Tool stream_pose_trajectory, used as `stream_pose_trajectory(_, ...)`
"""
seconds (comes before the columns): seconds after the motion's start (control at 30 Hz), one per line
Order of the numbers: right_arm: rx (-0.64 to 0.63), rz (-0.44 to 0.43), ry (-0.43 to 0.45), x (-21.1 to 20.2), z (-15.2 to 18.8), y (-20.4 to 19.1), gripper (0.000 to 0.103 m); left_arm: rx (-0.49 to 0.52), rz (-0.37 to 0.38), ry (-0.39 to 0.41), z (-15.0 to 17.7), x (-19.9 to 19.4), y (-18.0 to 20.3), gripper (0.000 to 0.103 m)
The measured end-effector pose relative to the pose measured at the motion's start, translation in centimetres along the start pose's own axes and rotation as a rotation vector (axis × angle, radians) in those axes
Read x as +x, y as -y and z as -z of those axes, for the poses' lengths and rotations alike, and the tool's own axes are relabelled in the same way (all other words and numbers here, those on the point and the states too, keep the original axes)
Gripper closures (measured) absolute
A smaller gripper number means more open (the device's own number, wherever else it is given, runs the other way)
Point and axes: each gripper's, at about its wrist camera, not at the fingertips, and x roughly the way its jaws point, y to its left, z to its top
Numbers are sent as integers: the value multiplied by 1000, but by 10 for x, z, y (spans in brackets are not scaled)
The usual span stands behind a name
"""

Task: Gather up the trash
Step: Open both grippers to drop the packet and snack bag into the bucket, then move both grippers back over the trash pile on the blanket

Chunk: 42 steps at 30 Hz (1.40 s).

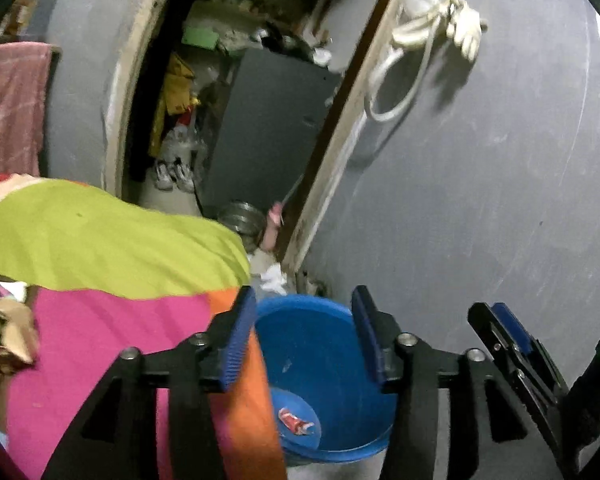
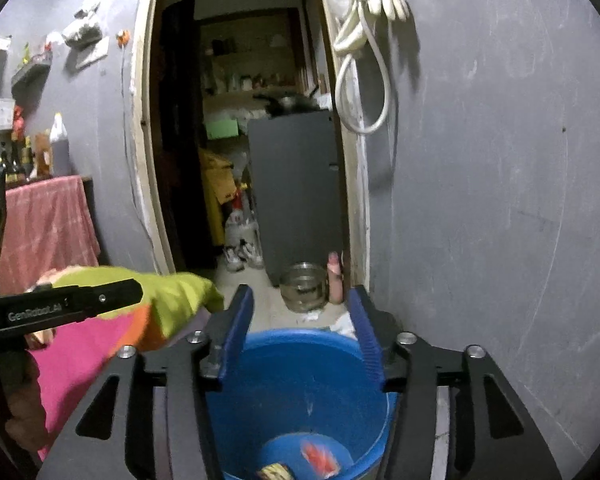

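Both grippers, left point(image 1: 304, 336) and right point(image 2: 300, 332), hover spread and empty above the blue bin point(image 2: 300, 392), wrappers point(image 2: 320, 456) lying inside; further litter could miss if dropped beyond its rim.

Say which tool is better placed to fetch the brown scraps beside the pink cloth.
Left, probably: the left tool and right tool both hang open, empty, over the blue bucket, but the brown scraps lie off the left tool's side.

wrist views angled down; blue bucket point(image 1: 332, 380) shared
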Motion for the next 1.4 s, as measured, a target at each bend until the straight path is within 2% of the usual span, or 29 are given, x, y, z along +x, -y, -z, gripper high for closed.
stream_pose_trajectory(0.03,0,-1,13,-5,-4,-3,48,3,-5,22,-3,-11,-2,56)
stream_pose_trajectory(0.1,3,-8,41,-14,-12,-10,33,13,-24,64,-10,-34,-8,43)
stream_pose_trajectory(0.17,7,-24,81,-27,-21,-20,26,7,-36,113,-12,-57,-14,32)
stream_pose_trajectory(0.23,1,-36,120,-40,-28,-33,25,7,-60,162,-17,-83,-25,25)
stream_pose_trajectory(0.3,1,-48,155,-52,-34,-45,11,8,-79,198,-19,-106,-34,12)
stream_pose_trajectory(0.37,6,-73,195,-65,-39,-59,4,9,-114,243,-18,-130,-44,7)
stream_pose_trajectory(0.47,5,-107,233,-82,-45,-81,0,5,-146,273,-13,-164,-60,5)
stream_pose_trajectory(0.63,-10,-166,288,-104,-44,-119,0,1,-228,306,4,-212,-87,3)
stream_pose_trajectory(0.9,-42,-226,325,-125,-26,-175,0,14,-363,338,49,-259,-119,3)
stream_pose_trajectory(1.0,-48,-241,312,-129,-15,-189,0,15,-384,315,65,-268,-130,3)
stream_pose_trajectory(1.1,-60,-257,266,-124,-5,-198,0,0,-389,254,79,-269,-142,3)
stream_pose_trajectory(1.4,-136,-286,71,-91,20,-208,0,-83,-321,64,96,-240,-161,4)
